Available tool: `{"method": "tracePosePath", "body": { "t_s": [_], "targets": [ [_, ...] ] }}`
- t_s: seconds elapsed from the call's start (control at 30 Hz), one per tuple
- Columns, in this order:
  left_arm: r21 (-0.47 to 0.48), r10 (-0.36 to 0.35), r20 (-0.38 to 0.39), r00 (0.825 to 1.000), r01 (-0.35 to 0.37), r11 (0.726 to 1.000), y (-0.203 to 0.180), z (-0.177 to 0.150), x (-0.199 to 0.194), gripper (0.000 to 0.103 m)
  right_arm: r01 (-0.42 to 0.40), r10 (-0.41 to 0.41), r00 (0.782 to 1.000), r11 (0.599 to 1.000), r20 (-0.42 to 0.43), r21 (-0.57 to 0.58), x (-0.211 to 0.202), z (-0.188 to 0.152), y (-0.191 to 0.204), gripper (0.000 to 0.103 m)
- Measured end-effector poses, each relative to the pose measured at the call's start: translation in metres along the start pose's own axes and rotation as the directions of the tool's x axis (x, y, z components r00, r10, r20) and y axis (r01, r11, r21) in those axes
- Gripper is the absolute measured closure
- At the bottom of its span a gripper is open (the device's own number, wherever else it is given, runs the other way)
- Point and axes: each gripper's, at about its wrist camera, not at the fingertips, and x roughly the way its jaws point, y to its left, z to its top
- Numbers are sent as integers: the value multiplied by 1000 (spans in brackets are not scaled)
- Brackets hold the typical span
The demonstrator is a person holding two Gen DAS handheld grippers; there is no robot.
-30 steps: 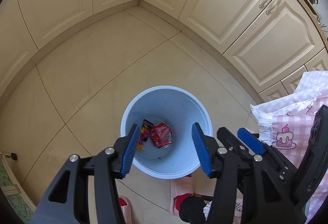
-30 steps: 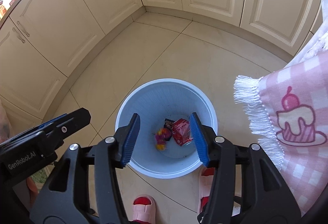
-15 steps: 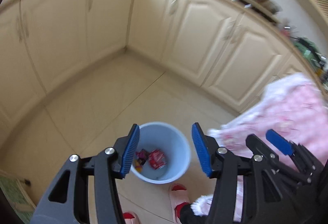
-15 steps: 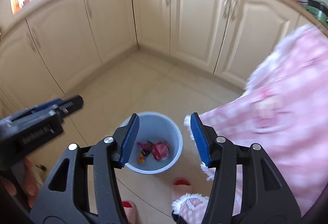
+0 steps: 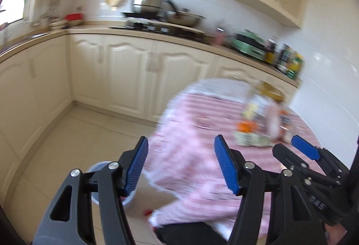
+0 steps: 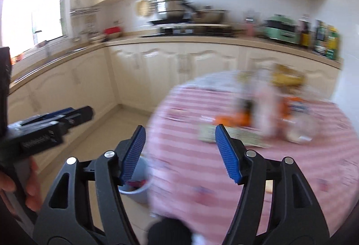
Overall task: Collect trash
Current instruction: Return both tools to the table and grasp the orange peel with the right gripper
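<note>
Left gripper (image 5: 180, 165): hanging spread wide, blue pads (image 5: 137, 166) parted, nothing between them.
Right gripper (image 6: 179, 153): likewise gaping and empty, pointing over the near edge of the table.
Bin (image 6: 136, 186): standing on the floor just beside the table's near-left edge, partly hidden behind the right tool's left finger; red and dark scraps (image 6: 135, 182) lying inside, so some trash already collected.
Tablecloth (image 6: 190, 155): pink check, draping over the round table; badly smeared by motion blur in both views.
Remaining trash: sitting toward the far side of the table in a cluster (image 6: 258, 115) of orange, pale and yellowish shapes on a greenish mat (image 6: 233, 135); too blurred for naming single items or telling trash from keepers.
Beyond: cream cabinets (image 5: 125, 79), counter with pots (image 5: 145, 3) on the hob, a green appliance (image 6: 280, 26) and bottles (image 6: 325, 41) at the far right.
Step in hand: judging by the empty, parted jaws aiming tableward, heading for the next pickup.
Risks: grabbing the wrong item from a crowded cluster; knocking over the tall pale pieces while reaching in; snagging the cloth with a pad and dragging everything; clashing the two tools, travelling close side by side; dropping a light wrapper short of the bin, sitting low and partly under the cloth's overhang.
</note>
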Motion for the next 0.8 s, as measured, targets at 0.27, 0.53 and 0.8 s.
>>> {"method": "tracePosePath", "body": {
  "t_s": [0.27, 0.53, 0.8],
  "targets": [
    [120, -69, -117, 991, 83, 989, -86, -20, 24, 43, 55, -39, 974, 997, -222, 63, 27, -29, -67, 37],
    [111, -62, -206, 977, 86, 990, -91, -24, 55, 43, 57, -51, 957, 998, -287, 11, 41, -37, -78, 63],
    [100, -120, -256, 959, 149, 984, -112, -14, 101, 43, 21, 4, 967, 995, -255, 97, 43, -30, -110, 69]
  ]
}}
